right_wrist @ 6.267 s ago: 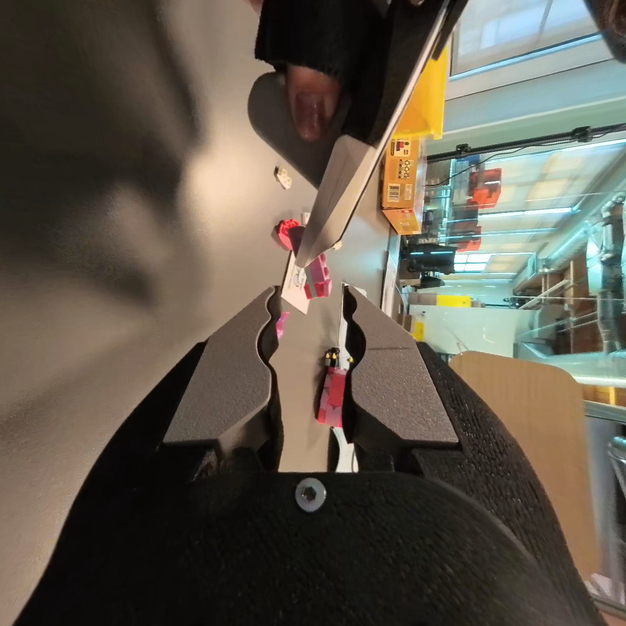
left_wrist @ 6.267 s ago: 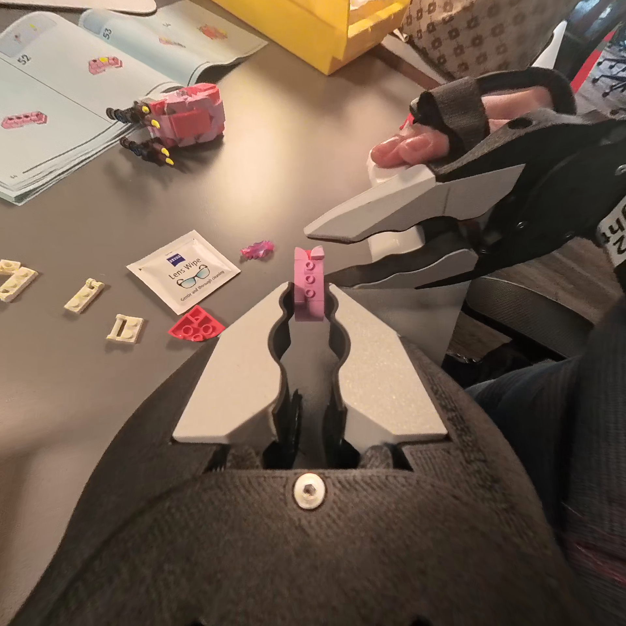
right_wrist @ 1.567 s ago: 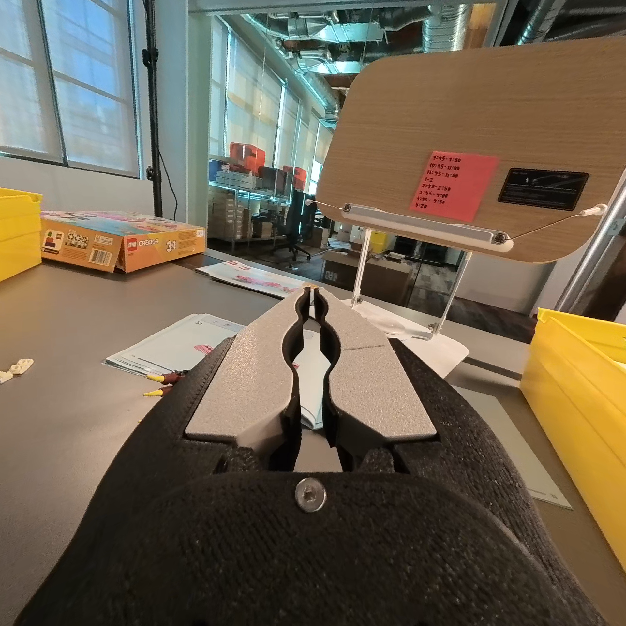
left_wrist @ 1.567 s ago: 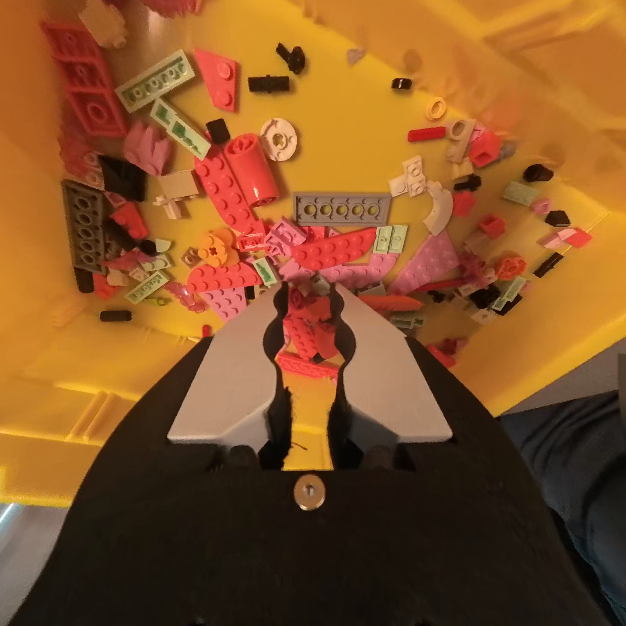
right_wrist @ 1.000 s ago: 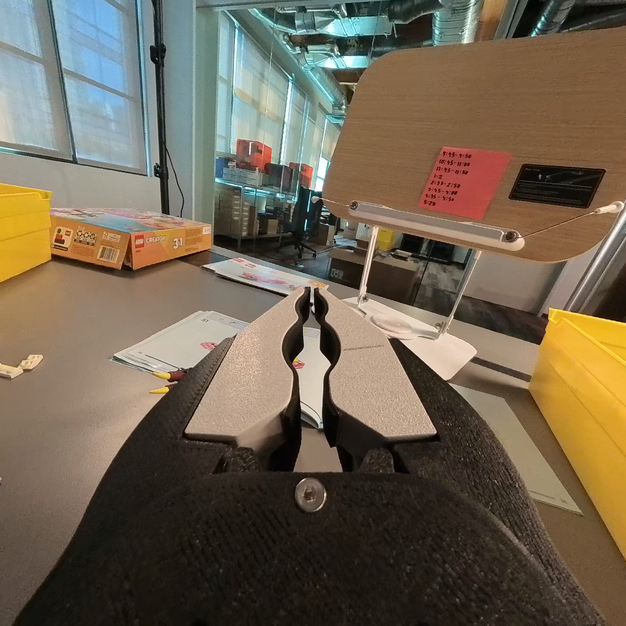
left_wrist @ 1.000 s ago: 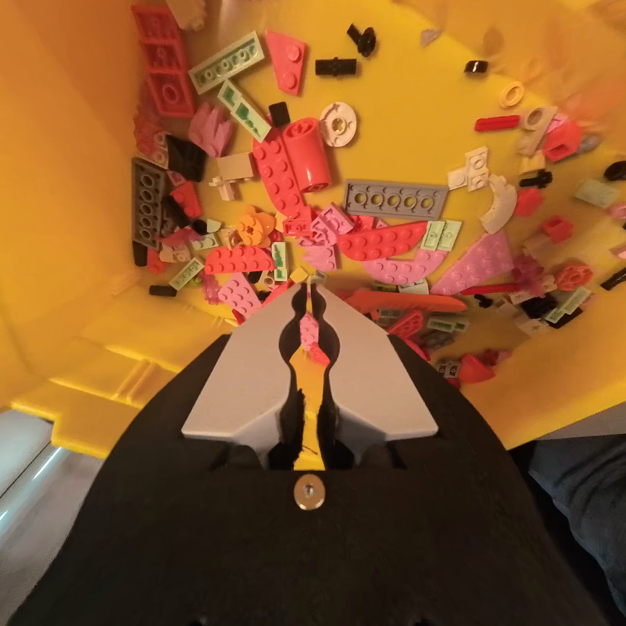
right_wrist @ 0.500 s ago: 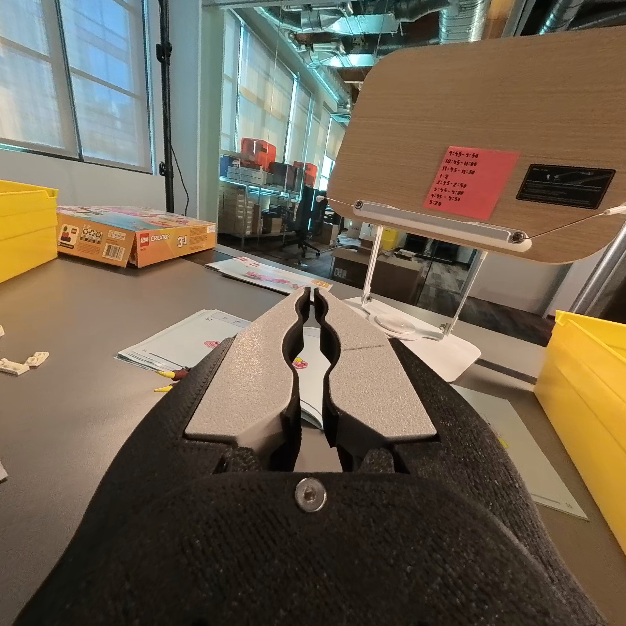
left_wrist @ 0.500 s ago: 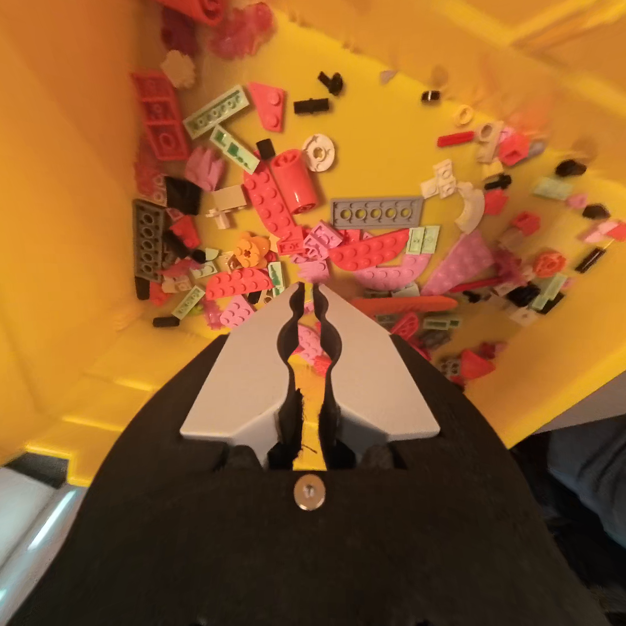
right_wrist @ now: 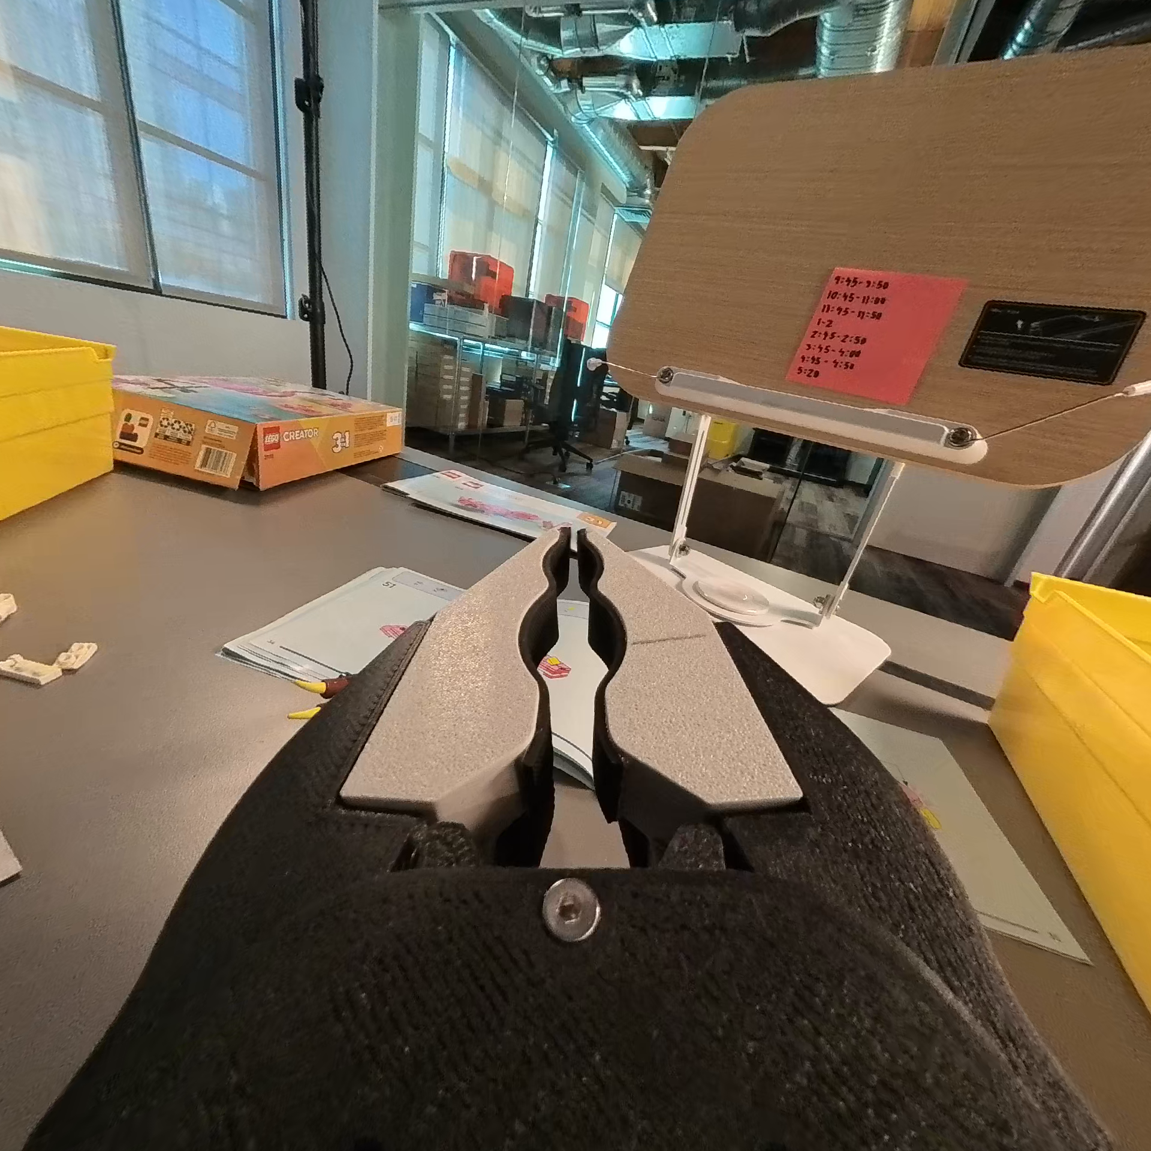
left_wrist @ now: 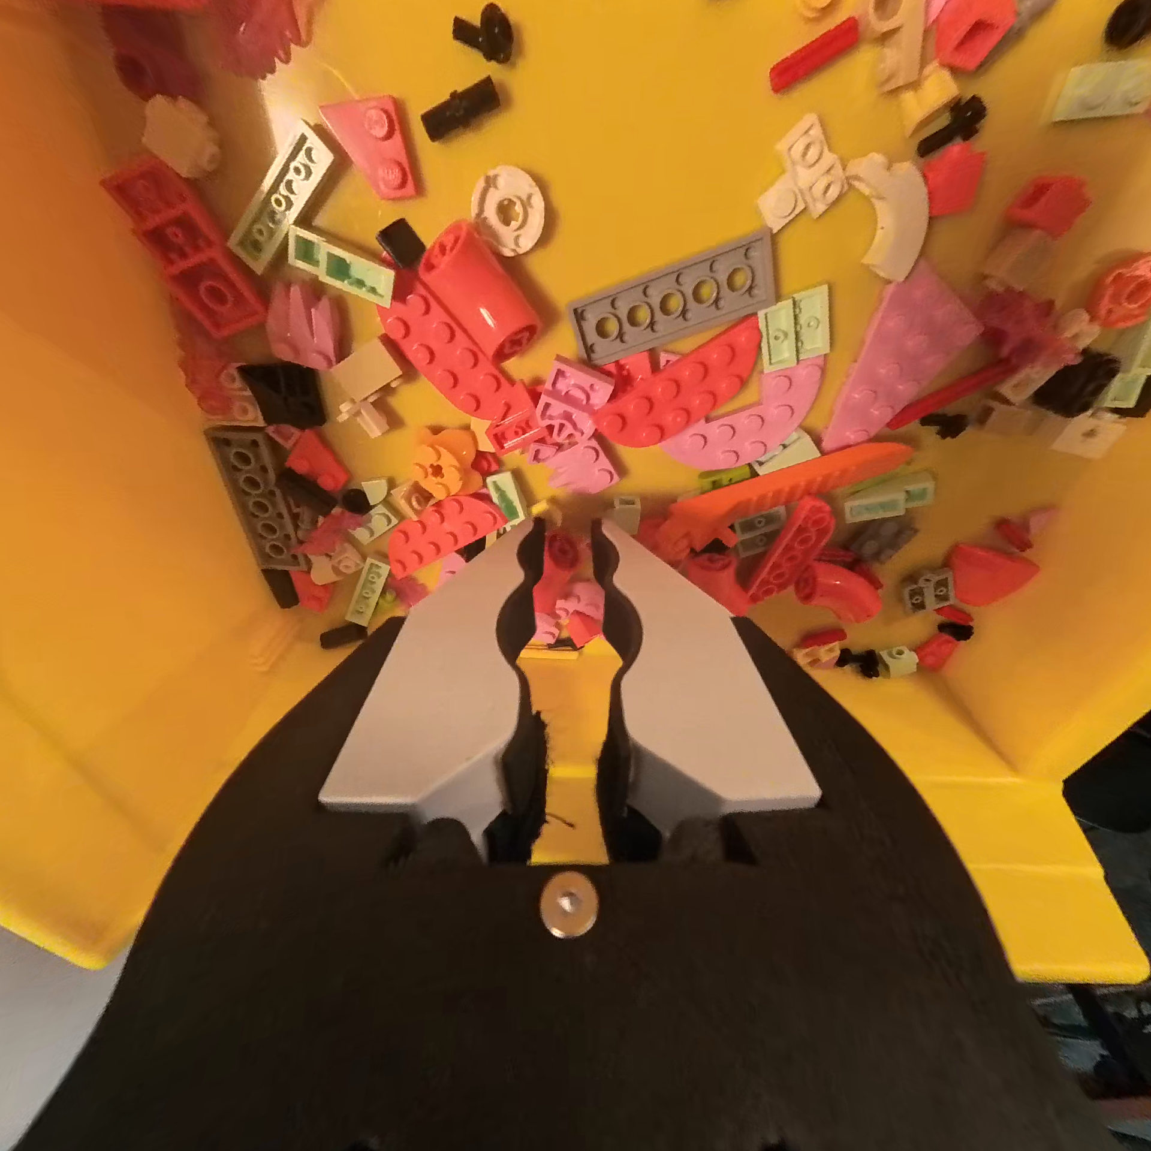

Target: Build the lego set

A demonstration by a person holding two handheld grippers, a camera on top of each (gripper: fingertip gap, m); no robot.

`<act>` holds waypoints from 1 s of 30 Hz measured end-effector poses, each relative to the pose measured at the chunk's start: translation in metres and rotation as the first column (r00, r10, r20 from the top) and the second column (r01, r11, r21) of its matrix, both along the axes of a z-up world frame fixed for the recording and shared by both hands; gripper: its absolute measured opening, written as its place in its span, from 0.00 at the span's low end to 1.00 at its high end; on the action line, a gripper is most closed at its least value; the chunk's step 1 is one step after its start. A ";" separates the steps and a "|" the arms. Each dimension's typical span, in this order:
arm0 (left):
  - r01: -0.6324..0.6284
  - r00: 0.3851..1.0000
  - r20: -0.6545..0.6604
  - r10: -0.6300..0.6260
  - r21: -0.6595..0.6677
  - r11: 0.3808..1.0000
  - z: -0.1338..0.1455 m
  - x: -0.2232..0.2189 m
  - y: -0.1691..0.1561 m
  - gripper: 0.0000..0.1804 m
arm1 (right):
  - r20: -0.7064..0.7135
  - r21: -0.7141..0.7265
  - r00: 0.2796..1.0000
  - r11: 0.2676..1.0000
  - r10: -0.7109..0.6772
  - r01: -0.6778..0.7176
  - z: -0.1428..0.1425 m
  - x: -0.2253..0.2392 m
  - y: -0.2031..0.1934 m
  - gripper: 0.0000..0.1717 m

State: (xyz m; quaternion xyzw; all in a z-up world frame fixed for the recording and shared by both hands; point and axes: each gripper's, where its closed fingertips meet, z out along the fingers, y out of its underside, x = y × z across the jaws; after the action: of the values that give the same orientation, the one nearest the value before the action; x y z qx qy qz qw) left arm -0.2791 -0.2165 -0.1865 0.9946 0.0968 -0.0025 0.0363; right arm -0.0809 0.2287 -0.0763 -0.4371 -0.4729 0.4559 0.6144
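My left gripper (left_wrist: 568, 526) reaches down into a yellow bin (left_wrist: 623, 124) full of loose bricks. Its jaws stand a little apart, low over the pile. A small red piece with a round stud (left_wrist: 563, 551) lies between the fingertips, with pink pieces (left_wrist: 585, 598) just behind it; the pads are not pressed on it. A red half-round plate (left_wrist: 442, 529) lies at the left fingertip. My right gripper (right_wrist: 572, 532) is shut, with nothing seen between its tips, and hangs above the grey table (right_wrist: 156, 592) over an open instruction booklet (right_wrist: 349, 623).
In the bin lie a grey plate with holes (left_wrist: 672, 305), a red cylinder (left_wrist: 479, 280) and an orange comb-like piece (left_wrist: 791, 479). On the table stand a wooden book stand (right_wrist: 872, 218), a cardboard box (right_wrist: 249, 430) and yellow bins at the left (right_wrist: 43, 411) and right (right_wrist: 1090, 716); cream pieces (right_wrist: 43, 663) lie there too. Some 50 cm of space lies between my two pairs of fingers. From my left tips it is roughly 7 cm to the red cylinder (left_wrist: 479, 280); from my right, 45 cm.
My left gripper was shut above the pile a second ago; its jaws have parted and it has come closer to the bricks. The pink brick it held earlier is gone. The right gripper stays shut.
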 end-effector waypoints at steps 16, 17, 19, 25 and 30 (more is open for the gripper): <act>0.234 0.966 -0.158 -0.206 0.187 0.954 0.023 0.004 0.018 0.00 | -0.002 -0.003 1.000 1.000 0.018 -0.018 0.000 0.000 -0.003 0.00; 0.262 0.958 -0.183 -0.222 0.231 0.937 0.032 0.009 0.023 0.00 | -0.003 -0.004 1.000 1.000 0.019 -0.019 0.000 0.000 -0.003 0.00; 0.300 0.943 -0.234 -0.238 0.282 0.911 0.049 0.016 0.030 0.00 | -0.002 -0.005 1.000 1.000 0.022 -0.022 0.000 -0.001 -0.003 0.00; 0.185 0.957 -0.259 -0.131 0.195 0.963 0.052 0.006 0.015 0.00 | 0.004 0.003 0.999 0.999 0.041 -0.041 0.000 -0.002 -0.009 0.00; 0.079 0.983 -0.175 -0.055 0.137 0.987 0.029 -0.003 0.012 0.08 | 0.007 0.006 0.999 0.999 0.049 -0.049 -0.001 -0.002 -0.010 0.00</act>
State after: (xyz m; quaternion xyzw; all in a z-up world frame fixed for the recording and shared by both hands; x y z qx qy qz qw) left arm -0.2825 -0.2045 -0.1573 0.9935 0.0659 -0.0821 -0.0440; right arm -0.0831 0.2183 -0.0768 -0.4251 -0.4867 0.4680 0.6027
